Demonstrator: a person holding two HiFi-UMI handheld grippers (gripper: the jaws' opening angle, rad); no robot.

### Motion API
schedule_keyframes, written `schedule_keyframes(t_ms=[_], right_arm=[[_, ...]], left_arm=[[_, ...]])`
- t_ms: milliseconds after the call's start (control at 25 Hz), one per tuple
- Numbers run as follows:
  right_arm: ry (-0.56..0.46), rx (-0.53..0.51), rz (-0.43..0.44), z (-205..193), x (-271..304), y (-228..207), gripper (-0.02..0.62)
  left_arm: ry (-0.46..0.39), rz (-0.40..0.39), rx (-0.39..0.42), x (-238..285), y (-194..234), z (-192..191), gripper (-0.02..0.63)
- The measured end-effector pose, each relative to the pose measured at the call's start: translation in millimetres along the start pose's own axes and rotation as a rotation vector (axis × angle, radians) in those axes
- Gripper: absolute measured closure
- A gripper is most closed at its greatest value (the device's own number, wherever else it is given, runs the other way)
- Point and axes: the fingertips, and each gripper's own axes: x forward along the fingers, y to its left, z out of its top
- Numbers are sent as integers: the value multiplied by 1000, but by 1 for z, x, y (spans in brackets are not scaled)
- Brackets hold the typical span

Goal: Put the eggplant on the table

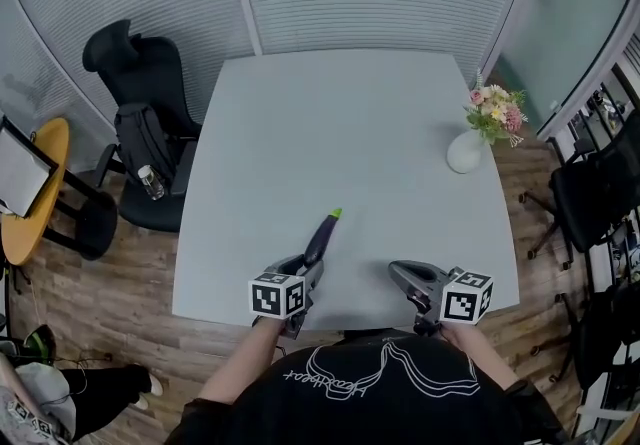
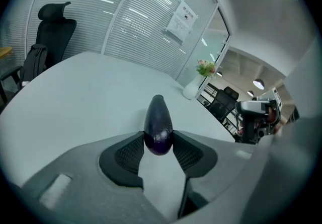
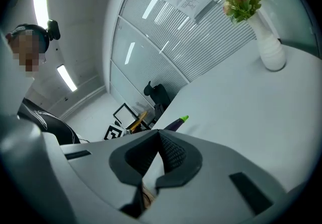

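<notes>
Left gripper (image 1: 308,269), near left: jaws clamp a glossy dark-purple, green-stemmed eggplant (image 1: 324,235) over the pale grey square table (image 1: 350,123). Right gripper (image 3: 158,136), near right: jaws together, empty.

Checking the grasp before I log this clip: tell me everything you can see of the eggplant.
The dark purple eggplant is slim, smooth and glossy, and tapers to a bright green stem tip. Its rounded blunt end is clamped between the ribbed pads of the left tongs. It points away from the person, over the near part of the pale grey table. Whether it touches the tabletop cannot be told.
</notes>
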Motion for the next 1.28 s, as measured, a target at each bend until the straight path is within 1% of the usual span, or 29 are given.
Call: schedule_keyframes(t_ms=[560,760,920,1000,1160,1280], right_arm=[[-11,65,-23,0,3,-15,589],[-14,72,-24,1,2,-17,589],[-20,74,-28,2,1,-18,589],[-22,76,-34,2,0,-20,589],[-20,81,-38,2,-1,-21,589],[-19,82,-39,0,-1,-21,589]], left_arm=[[88,22,-10,30,28,-25,420],[105,46,24,36,34,-31,420],[117,84,69,39,38,-35,420],[122,92,76,40,40,-36,420],[115,105,94,41,42,-35,420],[101,109,102,42,42,-33,403]])
